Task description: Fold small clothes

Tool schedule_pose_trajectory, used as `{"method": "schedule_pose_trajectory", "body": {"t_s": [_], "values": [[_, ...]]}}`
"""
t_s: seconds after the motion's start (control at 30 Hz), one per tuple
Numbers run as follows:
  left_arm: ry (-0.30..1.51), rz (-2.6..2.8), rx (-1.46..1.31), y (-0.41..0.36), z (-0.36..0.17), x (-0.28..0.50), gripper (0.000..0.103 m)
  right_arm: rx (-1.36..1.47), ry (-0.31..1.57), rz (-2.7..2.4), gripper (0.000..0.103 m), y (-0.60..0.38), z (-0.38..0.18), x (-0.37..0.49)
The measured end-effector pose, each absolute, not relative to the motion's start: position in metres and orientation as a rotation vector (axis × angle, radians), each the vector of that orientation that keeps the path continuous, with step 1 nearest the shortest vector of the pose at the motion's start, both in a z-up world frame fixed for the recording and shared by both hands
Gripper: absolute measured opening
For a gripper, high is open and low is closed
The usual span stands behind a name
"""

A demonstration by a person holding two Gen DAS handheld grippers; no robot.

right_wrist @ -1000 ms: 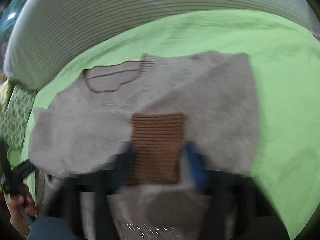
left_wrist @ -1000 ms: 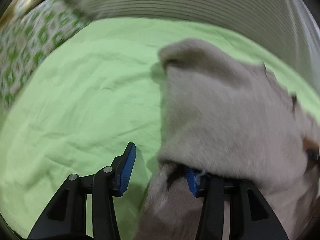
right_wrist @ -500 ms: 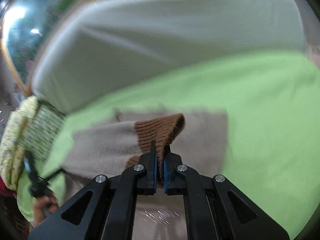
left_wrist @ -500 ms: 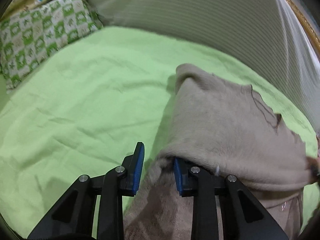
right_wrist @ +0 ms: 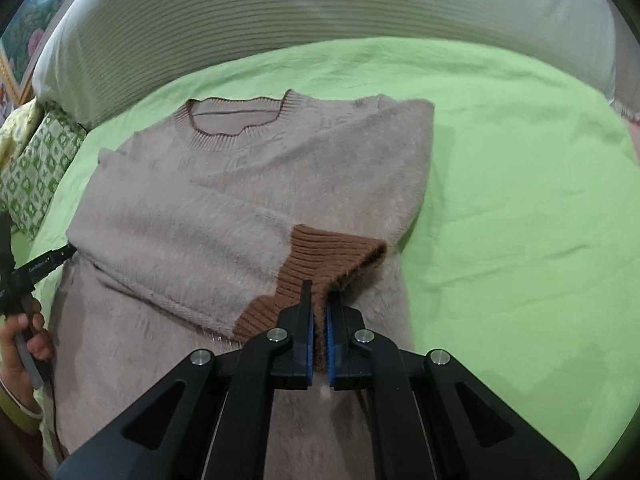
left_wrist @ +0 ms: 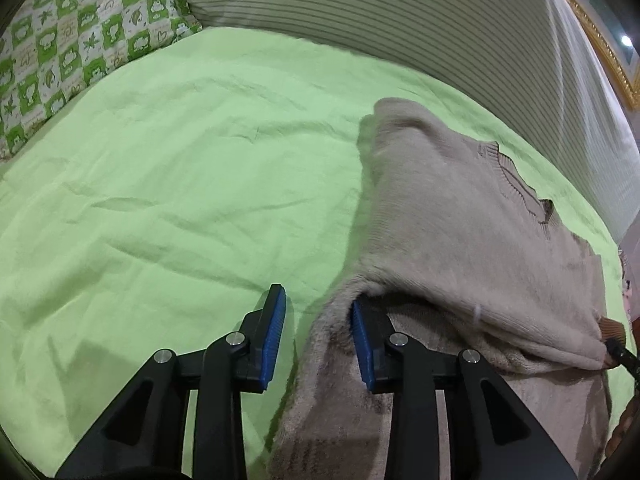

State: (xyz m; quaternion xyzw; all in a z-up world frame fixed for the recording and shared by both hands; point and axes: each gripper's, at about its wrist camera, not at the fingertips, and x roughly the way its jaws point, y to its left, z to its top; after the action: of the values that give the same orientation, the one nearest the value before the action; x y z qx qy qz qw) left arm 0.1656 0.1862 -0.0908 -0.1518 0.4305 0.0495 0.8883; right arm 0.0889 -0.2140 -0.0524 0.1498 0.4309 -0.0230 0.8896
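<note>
A beige fuzzy sweater (right_wrist: 256, 184) with a ribbed neckline lies on a green bedsheet (right_wrist: 520, 200). One sleeve is folded across its body and ends in a brown ribbed cuff (right_wrist: 320, 264). My right gripper (right_wrist: 318, 320) is shut on the lower edge of that cuff. In the left wrist view the sweater (left_wrist: 460, 220) fills the right side. My left gripper (left_wrist: 318, 332) is open at the sweater's left edge, its right finger (left_wrist: 362, 344) tucked under the folded sleeve, its left finger over bare sheet.
A striped grey bolster (right_wrist: 280, 20) runs along the far side of the bed. A green-and-white patterned pillow (left_wrist: 80, 48) lies at the far left. Green sheet (left_wrist: 160, 200) spreads left of the sweater. The person's hand (right_wrist: 24, 336) holding the left gripper shows at the left edge.
My right gripper closed on the brown cuff and drew the sleeve across the sweater's body. My left gripper narrowed, staying open at the sweater's left edge.
</note>
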Motion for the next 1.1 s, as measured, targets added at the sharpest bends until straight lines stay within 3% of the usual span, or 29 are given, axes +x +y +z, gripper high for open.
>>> {"method": "schedule_pose_trajectory", "body": {"t_s": [0.17,0.2,0.23,0.3,0.37,0.4,0.43,0.6,0.7,1.0,1.03,1.07,1.1], "values": [[0.897,0.121,-0.255,0.178,-0.091,0.167,0.039,0.395,0.901,-0.083,0.005,-0.233,-0.052,0.094],[0.898,0.122,-0.258,0.179,-0.092,0.167,0.039,0.394,0.913,-0.112,0.009,-0.235,-0.055,0.097],[0.895,0.12,-0.274,0.182,-0.091,0.166,0.04,0.345,0.945,-0.163,0.021,-0.233,-0.057,0.101],[0.897,0.132,-0.299,0.188,-0.09,0.163,0.045,0.268,0.948,-0.237,0.034,-0.228,-0.051,0.104],[0.895,0.159,-0.339,0.198,-0.087,0.156,0.052,0.259,0.843,-0.269,0.046,-0.223,-0.026,0.093],[0.901,0.165,-0.357,0.2,-0.086,0.152,0.053,0.244,0.787,-0.27,0.058,-0.216,-0.012,0.092],[0.901,0.165,-0.374,0.2,-0.083,0.147,0.052,0.236,0.749,-0.232,0.063,-0.206,-0.003,0.095],[0.806,0.097,-0.38,0.188,-0.049,0.119,0.052,0.196,0.697,0.13,0.063,-0.128,0.033,0.158],[0.766,0.068,-0.397,0.184,-0.034,0.129,0.07,0.169,0.698,0.308,0.063,-0.076,0.04,0.209],[0.952,0.002,-0.47,0.193,-0.088,0.184,0.07,-0.007,0.874,0.439,0.062,0.057,0.01,0.343],[0.936,-0.009,-0.458,0.192,-0.088,0.182,0.069,-0.017,0.896,0.423,0.062,0.058,0.002,0.347],[0.923,-0.025,-0.424,0.19,-0.087,0.18,0.061,-0.01,0.938,0.445,0.06,0.061,-0.009,0.353],[0.919,-0.038,-0.407,0.189,-0.087,0.18,0.042,0.016,0.977,0.501,0.037,0.063,-0.017,0.354]]}}
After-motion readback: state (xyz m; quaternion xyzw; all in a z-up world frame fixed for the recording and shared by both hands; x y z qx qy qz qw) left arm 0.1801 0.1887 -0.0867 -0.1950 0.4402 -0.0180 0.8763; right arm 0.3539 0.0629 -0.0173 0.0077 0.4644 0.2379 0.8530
